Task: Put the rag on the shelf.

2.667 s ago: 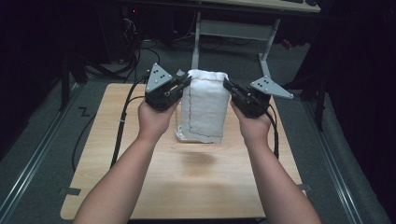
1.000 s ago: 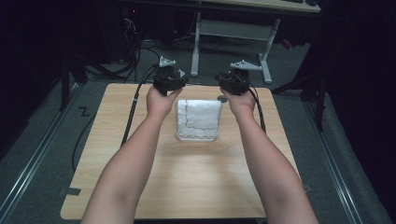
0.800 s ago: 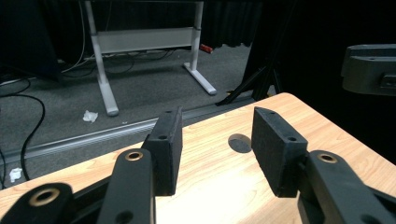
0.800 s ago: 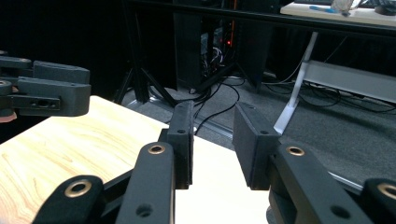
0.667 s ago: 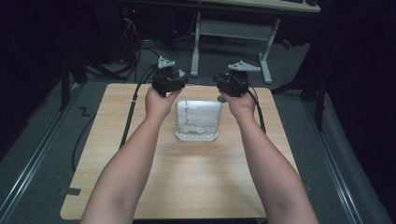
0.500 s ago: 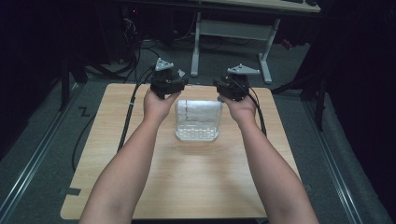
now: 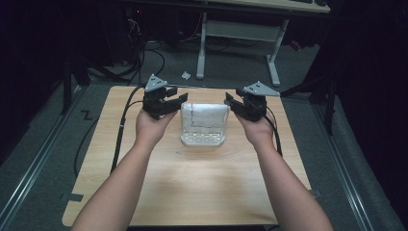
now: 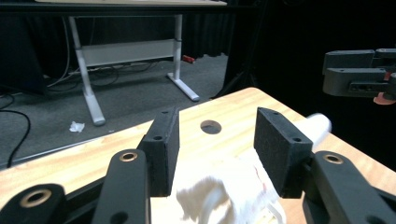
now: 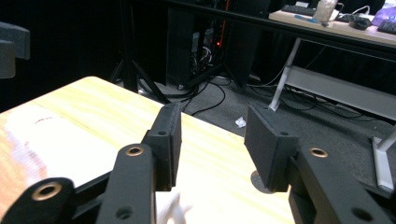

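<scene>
The cloth (image 7: 204, 118) lies in a clear box (image 7: 203, 137) at the middle of the table (image 7: 192, 187), white with a thin red line across it. Its top edge sits level with the rim of the box; in the left gripper view a folded corner of it shows just below my jaws.

My left hand-held gripper (image 7: 174, 102) stands just beside the left side of the box, pointing inward across it. Its jaws are released and wide; nothing is between the pads. In the left gripper view its fingers (image 8: 163, 140) frame bare table and a round hole (image 8: 210, 126) in the board.

My right hand-held gripper (image 7: 233, 102) stands just beside the right side of the box, pointing inward toward the other. Its jaws have just been opening and are released, with nothing between them. In the right gripper view its fingers (image 9: 268, 149) frame the far table edge and the floor (image 9: 219, 105) beyond.

Neither hand-held gripper touches the cloth, as far as I can tell from the high view. Both cables trail back along my forearms.
</scene>
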Demonstrator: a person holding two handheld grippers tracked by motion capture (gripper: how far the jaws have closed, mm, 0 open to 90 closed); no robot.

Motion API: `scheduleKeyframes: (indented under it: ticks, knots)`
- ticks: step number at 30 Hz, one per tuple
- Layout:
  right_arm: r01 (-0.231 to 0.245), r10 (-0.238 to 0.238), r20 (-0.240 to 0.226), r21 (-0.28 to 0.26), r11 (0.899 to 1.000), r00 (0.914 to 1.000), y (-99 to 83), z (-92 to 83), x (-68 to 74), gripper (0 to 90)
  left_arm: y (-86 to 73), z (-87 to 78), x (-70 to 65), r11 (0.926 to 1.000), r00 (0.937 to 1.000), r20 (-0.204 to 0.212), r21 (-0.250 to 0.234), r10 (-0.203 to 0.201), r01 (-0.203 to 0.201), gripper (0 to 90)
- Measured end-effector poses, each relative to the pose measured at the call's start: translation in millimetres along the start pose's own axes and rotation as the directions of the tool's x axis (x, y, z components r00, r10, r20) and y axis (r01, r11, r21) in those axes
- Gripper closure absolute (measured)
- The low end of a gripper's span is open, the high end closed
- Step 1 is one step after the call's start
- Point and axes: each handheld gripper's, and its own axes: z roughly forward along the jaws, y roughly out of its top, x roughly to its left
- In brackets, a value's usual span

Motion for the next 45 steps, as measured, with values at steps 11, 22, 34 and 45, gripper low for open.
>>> scheduleKeyframes:
  ticks: [11,22,34,45]
  knots:
    - [0.013,-0.013,-0.024,-0.011,1.0,0.9996,-27.3,-37.7,11.7,46.7,-34.6,-43.5,-12.3,0.9987,0.9979,-0.042,-0.016,0.049,-0.049,50.4]
    - [0.018,-0.019,-0.074,-0.004,1.0,0.9971,-53.8,-62.8,25.7,45.1,-78.5,-64.7,-23.6,0.9974,0.9975,-0.009,0.013,0.071,-0.071,50.0]
    - [0.042,-0.031,-0.102,0.101,0.994,0.9943,-111.2,-60.2,44.8,44.3,-155.4,-63.7,-33.8,0.9822,0.9976,0.059,0.182,0.035,-0.046,49.0]
    - [0.063,-0.033,-0.15,0.198,0.978,0.9881,-180.0,-65.0,80.2,43.3,-218.9,-65.6,-50.6,0.9481,0.9897,0.14,0.318,-0.027,-0.019,48.0]
